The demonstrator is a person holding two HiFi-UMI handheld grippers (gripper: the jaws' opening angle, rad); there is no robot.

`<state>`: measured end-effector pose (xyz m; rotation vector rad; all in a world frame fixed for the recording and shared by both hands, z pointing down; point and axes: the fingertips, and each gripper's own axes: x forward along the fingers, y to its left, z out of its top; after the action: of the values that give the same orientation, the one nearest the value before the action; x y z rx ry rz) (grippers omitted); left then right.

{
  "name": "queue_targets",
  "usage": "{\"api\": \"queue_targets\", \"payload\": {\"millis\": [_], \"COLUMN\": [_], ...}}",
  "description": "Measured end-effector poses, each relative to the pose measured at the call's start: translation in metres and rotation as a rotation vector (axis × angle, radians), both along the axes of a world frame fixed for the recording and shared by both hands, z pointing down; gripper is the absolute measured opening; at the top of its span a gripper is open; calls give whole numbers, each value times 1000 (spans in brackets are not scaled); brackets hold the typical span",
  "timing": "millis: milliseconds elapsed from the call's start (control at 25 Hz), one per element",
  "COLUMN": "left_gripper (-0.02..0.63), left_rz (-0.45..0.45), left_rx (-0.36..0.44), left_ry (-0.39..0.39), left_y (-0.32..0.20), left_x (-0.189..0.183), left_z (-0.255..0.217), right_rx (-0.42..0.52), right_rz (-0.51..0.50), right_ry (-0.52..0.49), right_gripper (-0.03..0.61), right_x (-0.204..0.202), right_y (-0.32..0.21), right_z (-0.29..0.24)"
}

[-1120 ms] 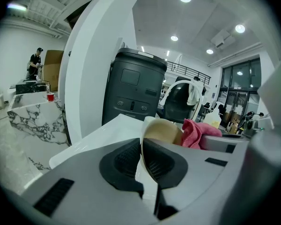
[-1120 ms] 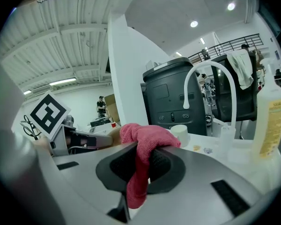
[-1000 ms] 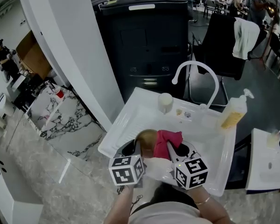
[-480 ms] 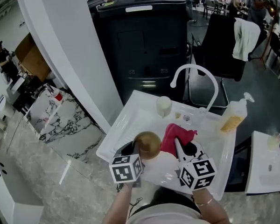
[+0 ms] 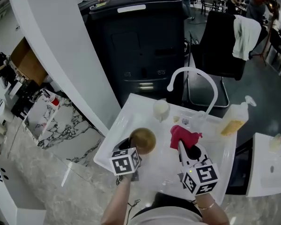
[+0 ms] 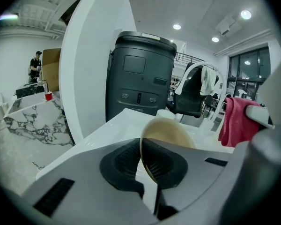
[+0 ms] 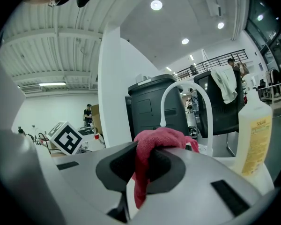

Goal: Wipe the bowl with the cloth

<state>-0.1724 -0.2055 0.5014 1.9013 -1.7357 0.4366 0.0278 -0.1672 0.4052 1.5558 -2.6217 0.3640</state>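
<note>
A tan bowl [image 5: 143,140] hangs over the white sink [image 5: 131,112], tilted on its edge. My left gripper [image 5: 136,150] is shut on the bowl's rim; in the left gripper view the rim [image 6: 165,134] runs between the two dark pads. A red cloth [image 5: 182,136] is bunched in my right gripper [image 5: 181,146], which is shut on it a hand's width to the right of the bowl. The cloth [image 7: 152,146] fills the jaws in the right gripper view and hangs down below them. Bowl and cloth do not touch.
A white curved tap [image 5: 192,81] arches over the back of the sink. A white cup [image 5: 160,109] stands near it, a yellow soap bottle [image 5: 235,116] at the right. A dark bin [image 5: 140,41] and a black chair [image 5: 225,41] stand behind. A marble counter [image 5: 47,172] lies left.
The two grippers have drawn apart: the bowl moved left and up, the cloth came off the bowl and moved right and up.
</note>
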Motion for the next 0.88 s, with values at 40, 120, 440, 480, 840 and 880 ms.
{"api": "queue_targets", "payload": {"millis": [40,120,440,480,840,880], "left_gripper": [31,31,31,31,31,31], "left_rz": [-4,-12,-37,-41,-75,-80], "left_rx": [-3,-13,-75,-84,-168,-179], "left_ry": [1,4,29,30,58,63], "left_y": [-6,-18,-57,-60,-86,-88], "left_x": [0,-3,-3,-3,-8,-9], "left_z": [2,7,40,44,76,80], "right_rx": [1,1,17,20,18,18], "right_rz": [1,2,-31,-38,-68,-69], "right_ry": [2,5,19,19,2,2], "right_gripper": [35,35,35,35,35,35], "right_x": [1,3,3,2,-5,-5], "right_y": [-2,-5,-17,-19,-32,-33], "right_z": [0,-1,0,0,2,3]}}
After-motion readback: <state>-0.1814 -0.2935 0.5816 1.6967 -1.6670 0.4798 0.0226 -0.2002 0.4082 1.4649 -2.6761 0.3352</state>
